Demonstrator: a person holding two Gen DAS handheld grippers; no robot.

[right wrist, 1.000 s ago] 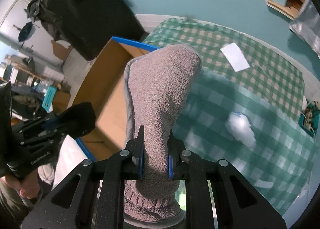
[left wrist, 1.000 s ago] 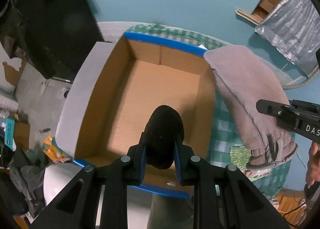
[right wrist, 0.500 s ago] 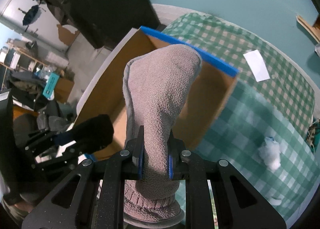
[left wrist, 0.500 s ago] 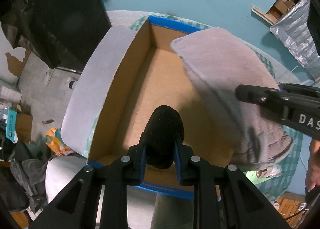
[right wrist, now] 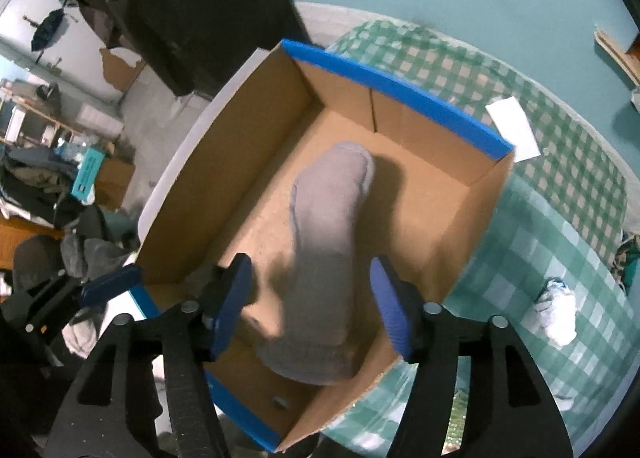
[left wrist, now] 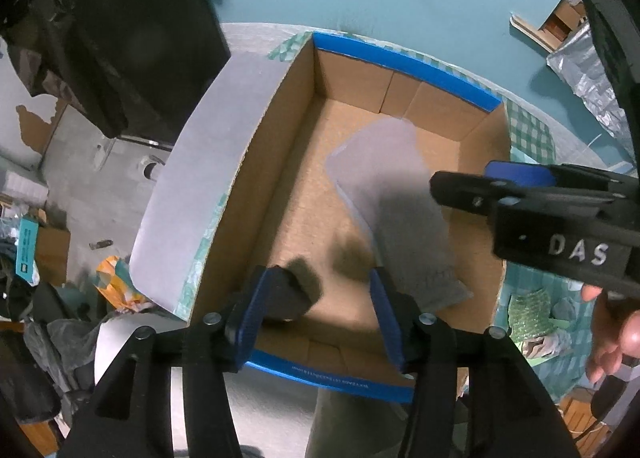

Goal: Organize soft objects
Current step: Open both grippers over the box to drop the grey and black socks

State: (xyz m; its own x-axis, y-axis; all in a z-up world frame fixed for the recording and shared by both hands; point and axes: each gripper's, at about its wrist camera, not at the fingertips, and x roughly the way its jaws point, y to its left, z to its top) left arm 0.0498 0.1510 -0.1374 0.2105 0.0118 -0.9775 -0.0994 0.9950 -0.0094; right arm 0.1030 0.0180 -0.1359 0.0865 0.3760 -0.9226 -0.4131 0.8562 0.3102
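Sock (right wrist: pixel 326 258) between parted hand-held gripper (right wrist: pixel 312 302) jaws

Soft cloth in a rough paper box

The box (right wrist: pixel 404 194) is brown cardboard – dull and a bit grainy inside, with smooth blue tape on its edges. The grey sock (right wrist: pixel 324 258) is fuzzy knit cloth, and the black thing (left wrist: pixel 298 290) looks soft and woolly. The tablecloth (right wrist: pixel 560 218) is checked cloth, and the gripper pads (right wrist: pixel 390 310) look like matt blue rubber.

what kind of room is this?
Likely a cluttered home room or storage space: a table under a green checked cloth, a cardboard box holding a grey sock, and heaped clothes by shelves.
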